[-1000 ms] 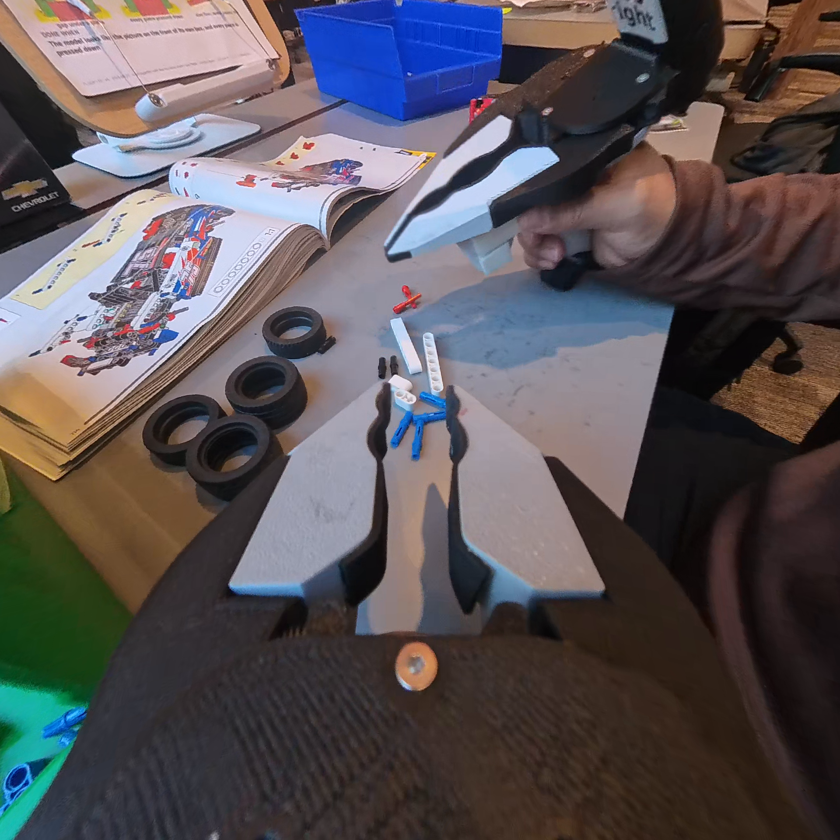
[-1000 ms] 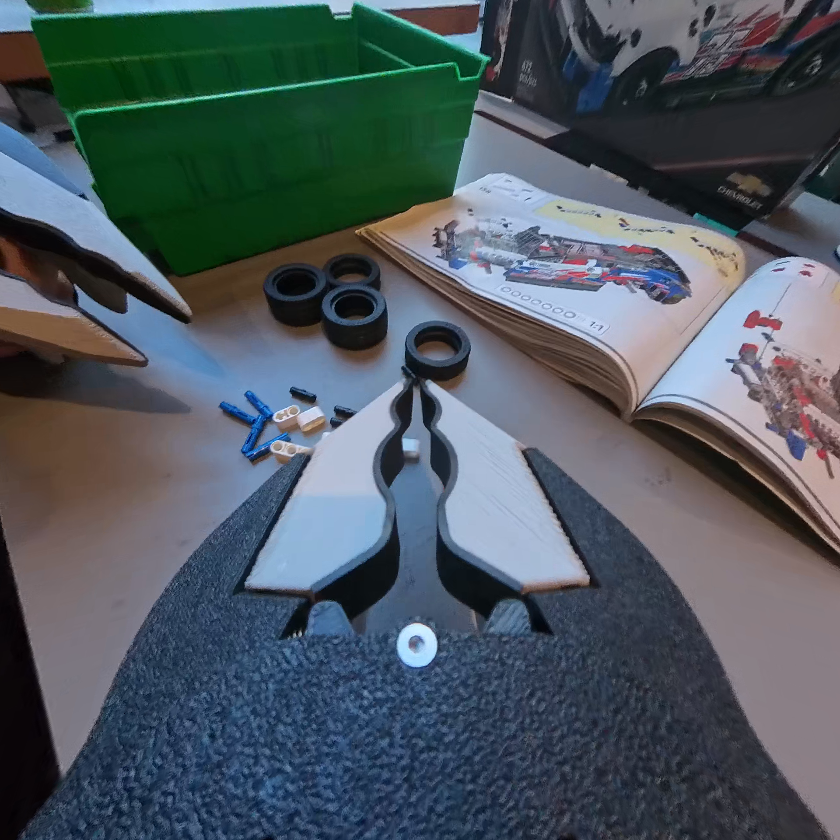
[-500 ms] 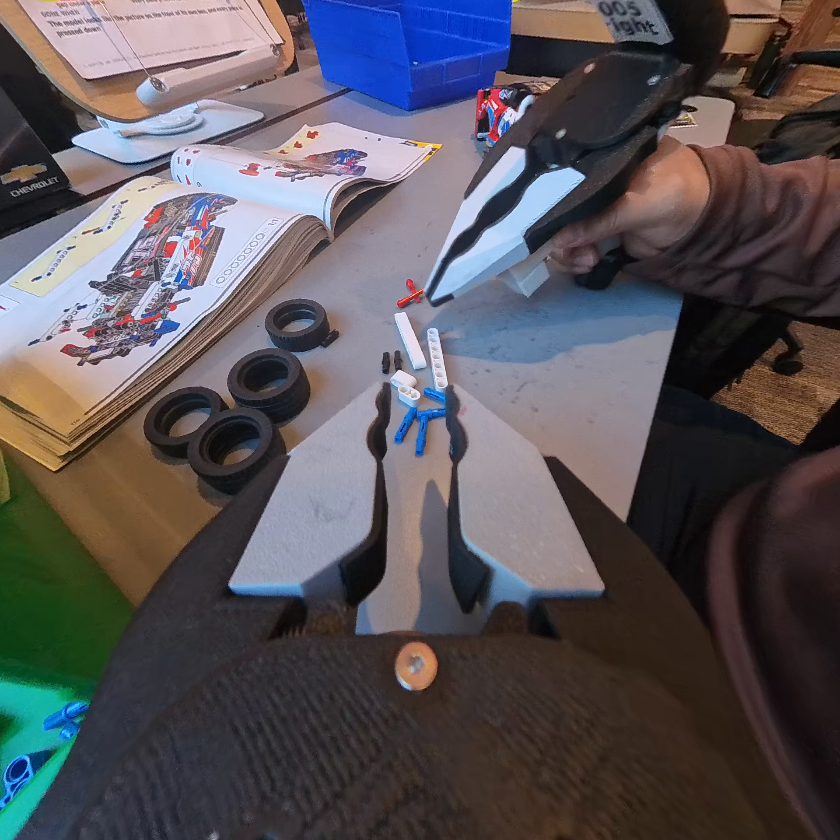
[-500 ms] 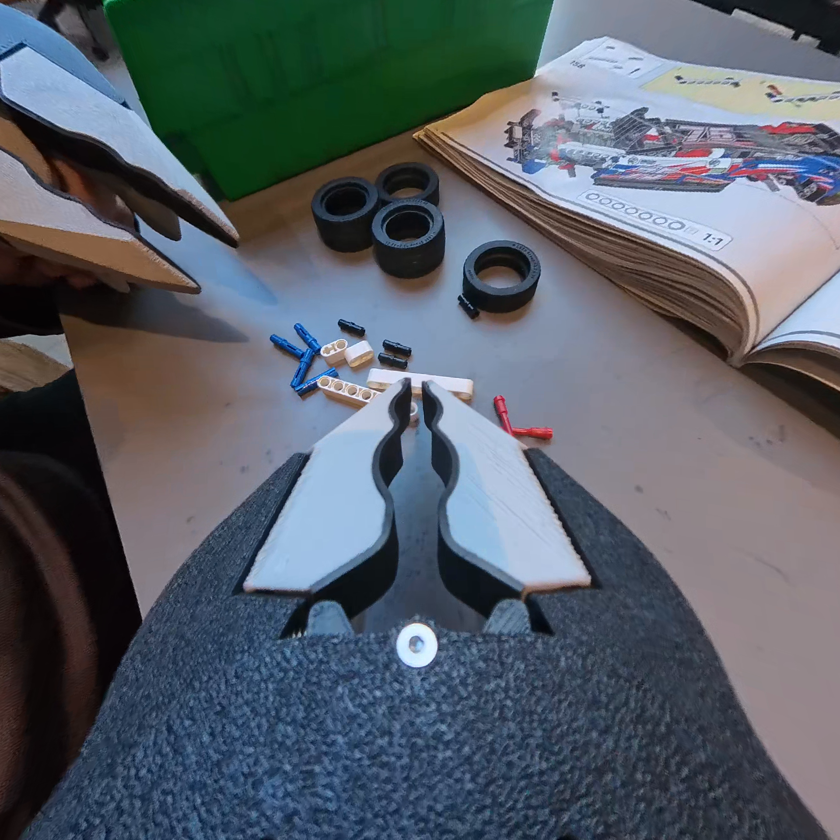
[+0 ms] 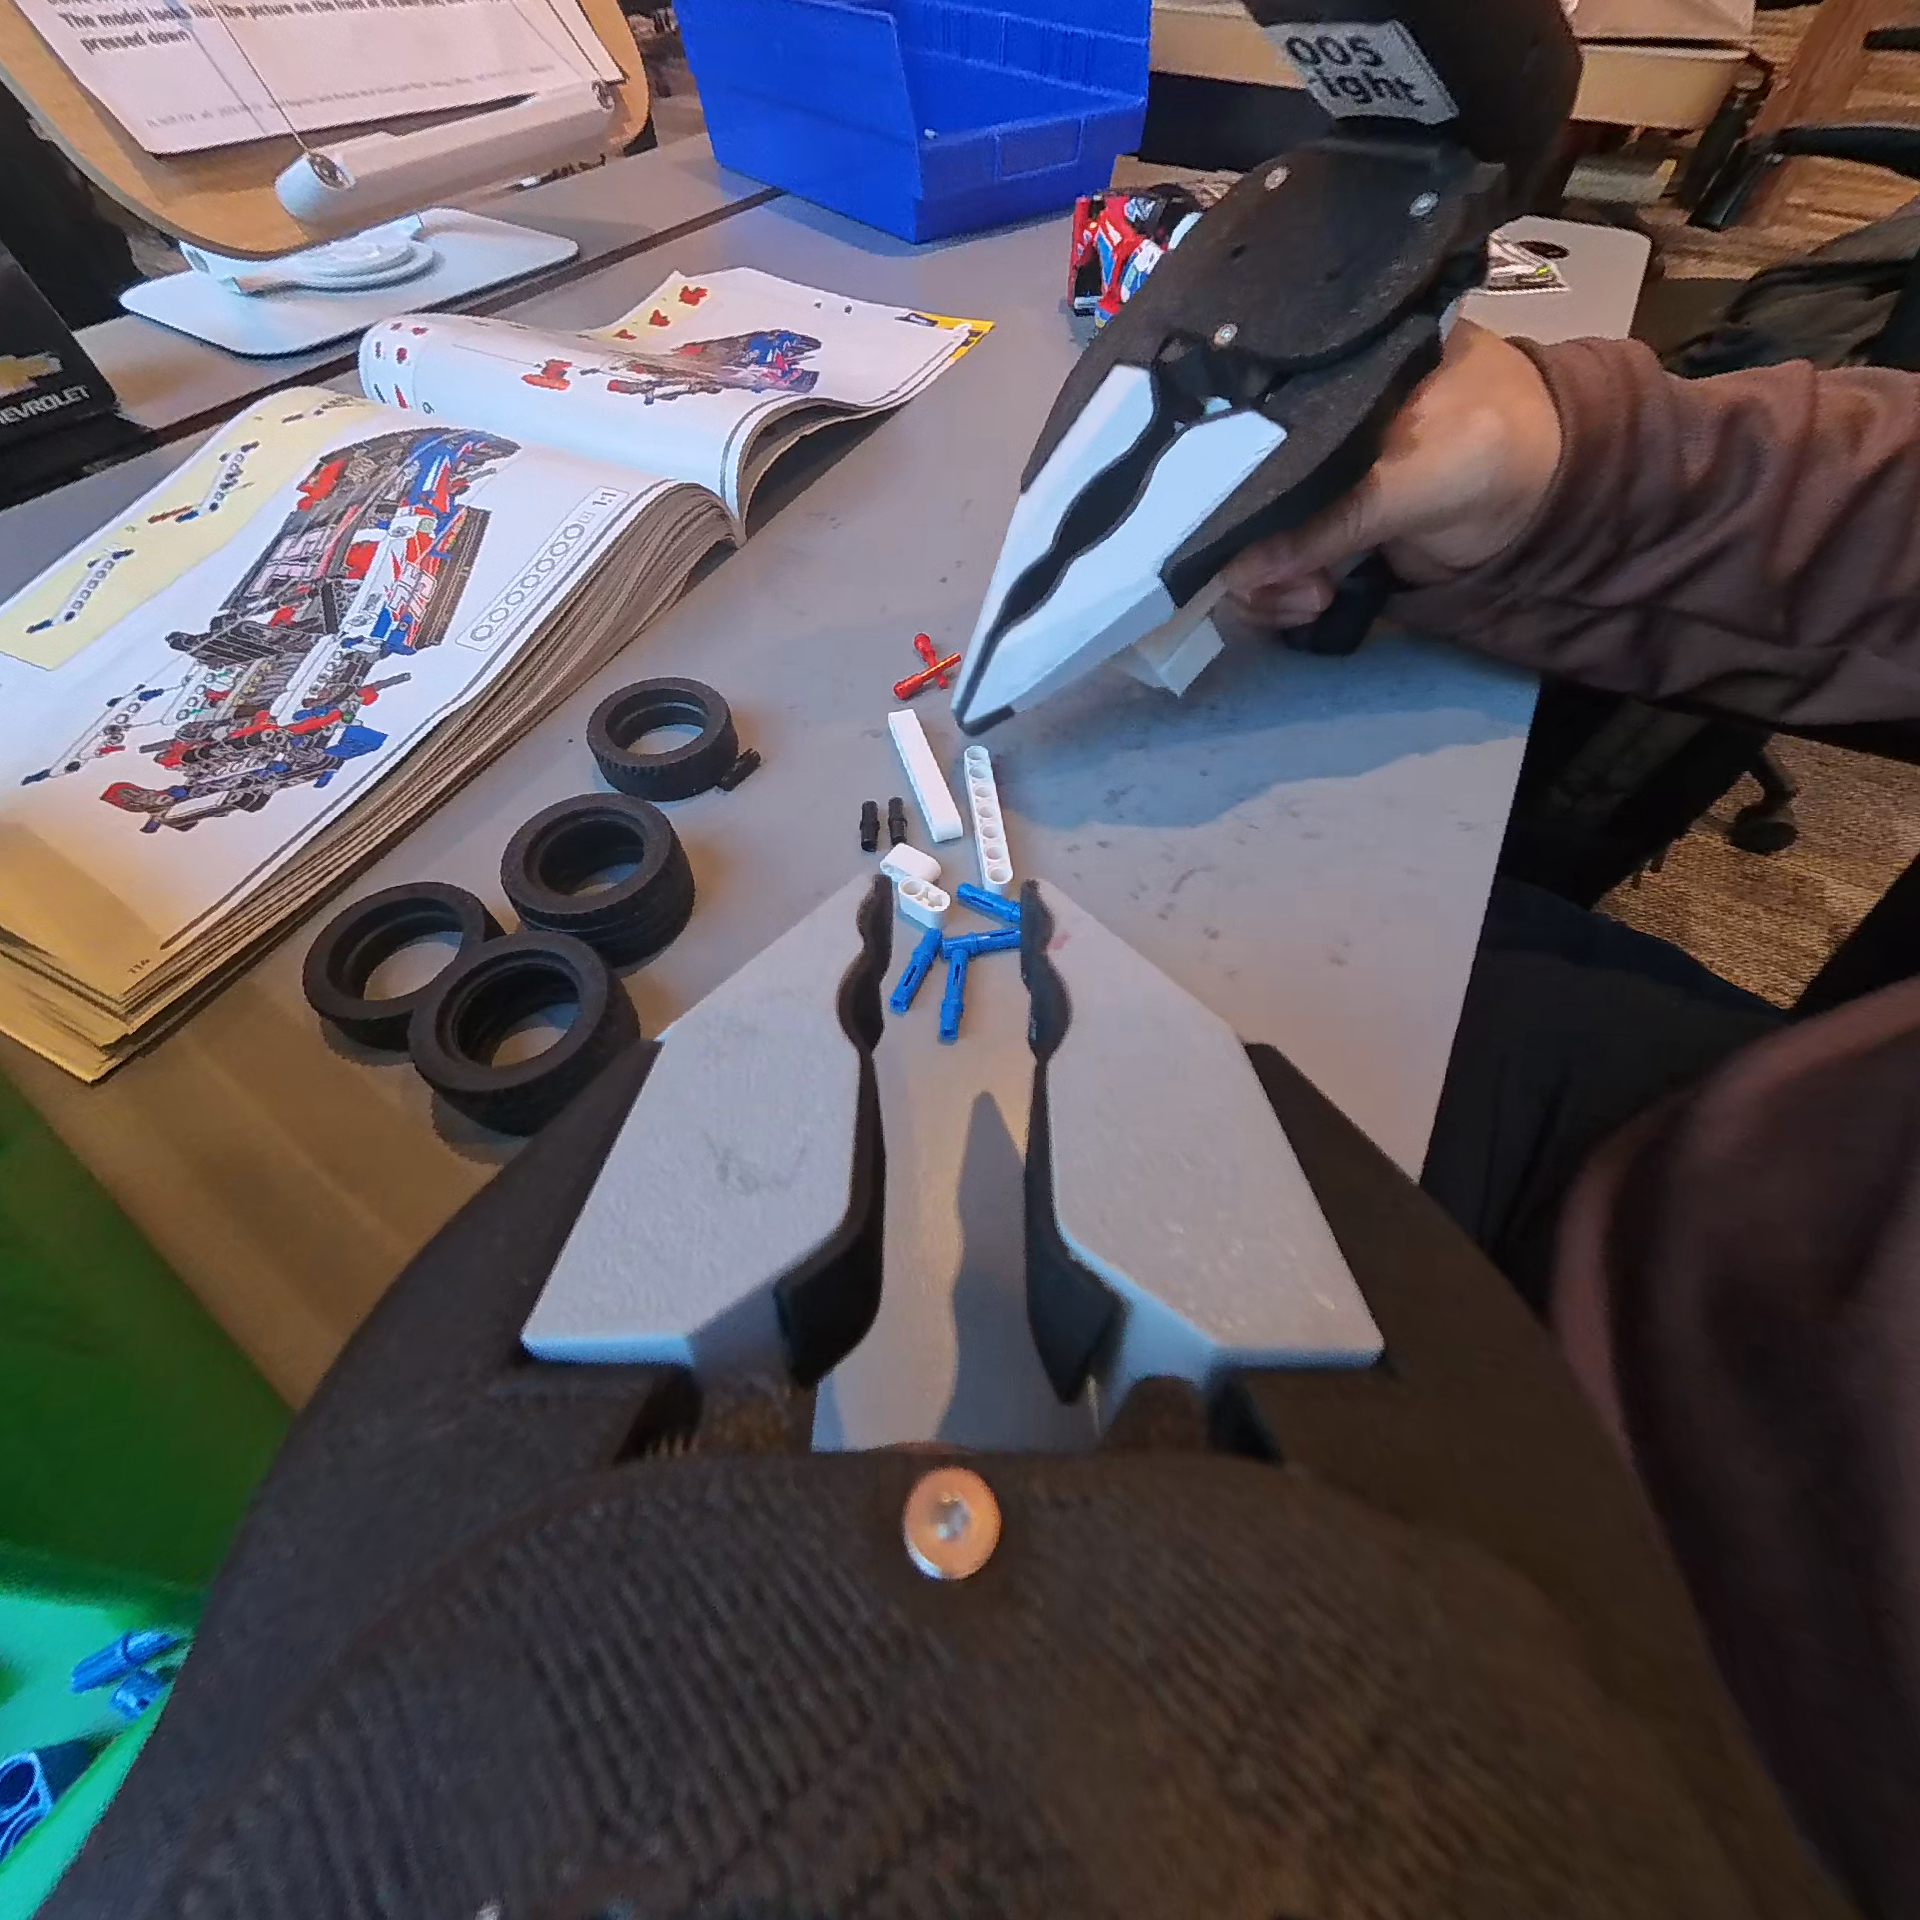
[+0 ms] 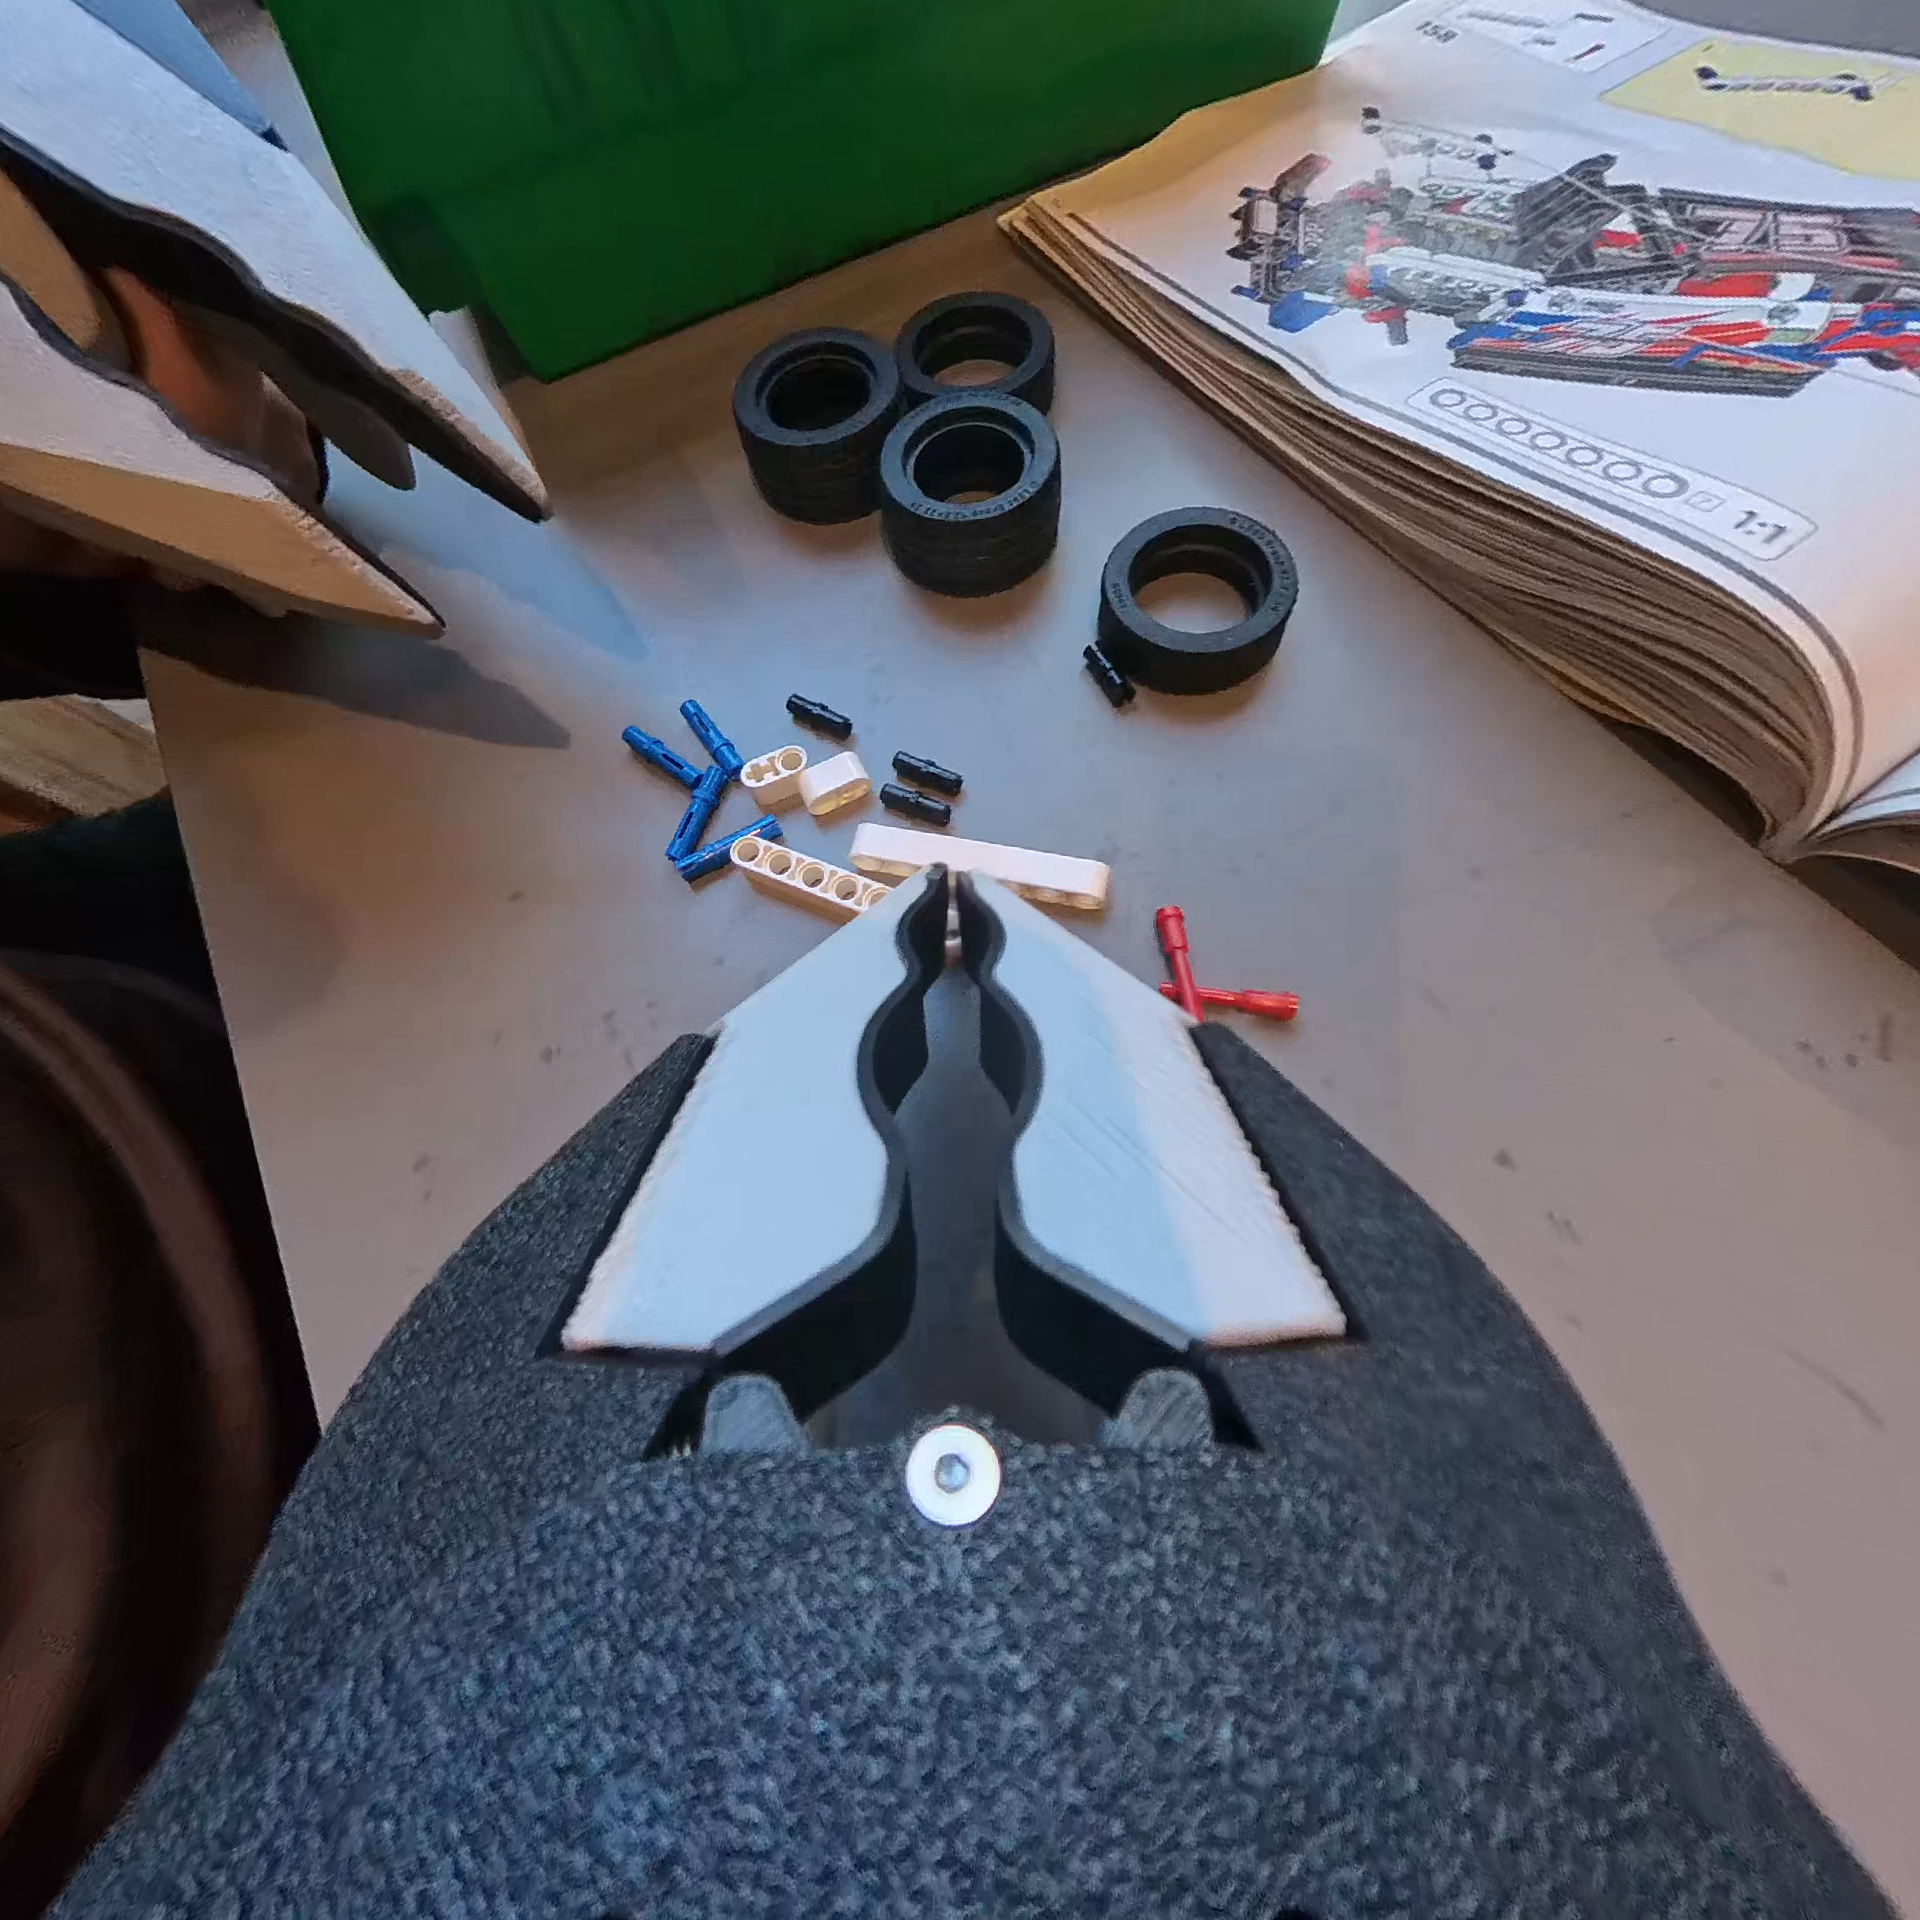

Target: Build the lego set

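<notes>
My left gripper (image 5: 954,909) hangs low over the near edge of the grey table (image 5: 1247,883), its two grey fingers spread wide with nothing between them. Framed in that gap lie four small blue plastic pins (image 5: 951,951), loosely crossed. Just beyond them sit two short white connector pieces (image 5: 914,883) side by side, and a little farther a pair of tiny black pins (image 5: 881,821).

Right of those black pins lie two long white beams: one with a row of holes facing up (image 5: 985,816), the other a plain-sided white beam (image 5: 923,774), nearly parallel and close together. My right gripper (image 6: 951,883) points down at the far end of these beams, fingers drawn almost together; something small and pale shows in the narrow slit, but I cannot tell what it is or whether it is gripped. Just beyond the tips lie two red plastic axle pins (image 5: 925,665), crossed.

To the left, three black rubber tyres (image 5: 499,966) cluster together, a fourth tyre (image 5: 663,736) apart, nearer the open instruction booklet (image 5: 343,603). Farther back stands a blue plastic bin (image 5: 914,114), and on the near left a green plastic bin (image 6: 727,156).
</notes>
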{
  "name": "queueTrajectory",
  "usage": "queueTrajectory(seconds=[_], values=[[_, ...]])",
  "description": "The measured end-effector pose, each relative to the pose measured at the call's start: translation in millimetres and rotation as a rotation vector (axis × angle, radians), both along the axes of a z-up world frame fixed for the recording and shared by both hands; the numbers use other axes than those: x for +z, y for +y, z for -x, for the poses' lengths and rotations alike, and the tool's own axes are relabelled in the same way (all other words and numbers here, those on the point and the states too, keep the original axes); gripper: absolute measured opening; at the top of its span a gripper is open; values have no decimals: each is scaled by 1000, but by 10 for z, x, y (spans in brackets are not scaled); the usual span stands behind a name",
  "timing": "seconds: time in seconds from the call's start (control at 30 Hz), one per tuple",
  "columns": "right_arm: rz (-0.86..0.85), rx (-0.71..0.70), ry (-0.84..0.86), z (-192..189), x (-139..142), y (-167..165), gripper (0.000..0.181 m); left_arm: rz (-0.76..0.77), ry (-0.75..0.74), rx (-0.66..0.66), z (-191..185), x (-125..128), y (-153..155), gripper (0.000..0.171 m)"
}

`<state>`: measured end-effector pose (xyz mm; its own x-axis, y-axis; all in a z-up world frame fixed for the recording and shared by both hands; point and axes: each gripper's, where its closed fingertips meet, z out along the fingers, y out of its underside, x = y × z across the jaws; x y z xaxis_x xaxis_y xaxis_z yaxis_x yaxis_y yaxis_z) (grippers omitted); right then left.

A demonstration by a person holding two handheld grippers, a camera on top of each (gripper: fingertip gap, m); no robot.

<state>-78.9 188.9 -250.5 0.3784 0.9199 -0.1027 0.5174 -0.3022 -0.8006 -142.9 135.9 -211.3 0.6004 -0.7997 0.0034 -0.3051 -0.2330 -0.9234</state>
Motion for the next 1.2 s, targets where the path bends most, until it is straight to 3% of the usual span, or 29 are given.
queueTrajectory(seconds=[0.27, 0.63, 1.2], values=[[30, -50, -29, -34, -62, 75, 11, -2, -6, -1, 3, 9, -3, 22], [78, 123, -20, 64, -74, -153, 8, 16, -34, -8, 10, 25, 4, 22], [-48, 175, 337, 192, 510, -63, 8, 52, -111, 43, 99, 80, 124, 20]])
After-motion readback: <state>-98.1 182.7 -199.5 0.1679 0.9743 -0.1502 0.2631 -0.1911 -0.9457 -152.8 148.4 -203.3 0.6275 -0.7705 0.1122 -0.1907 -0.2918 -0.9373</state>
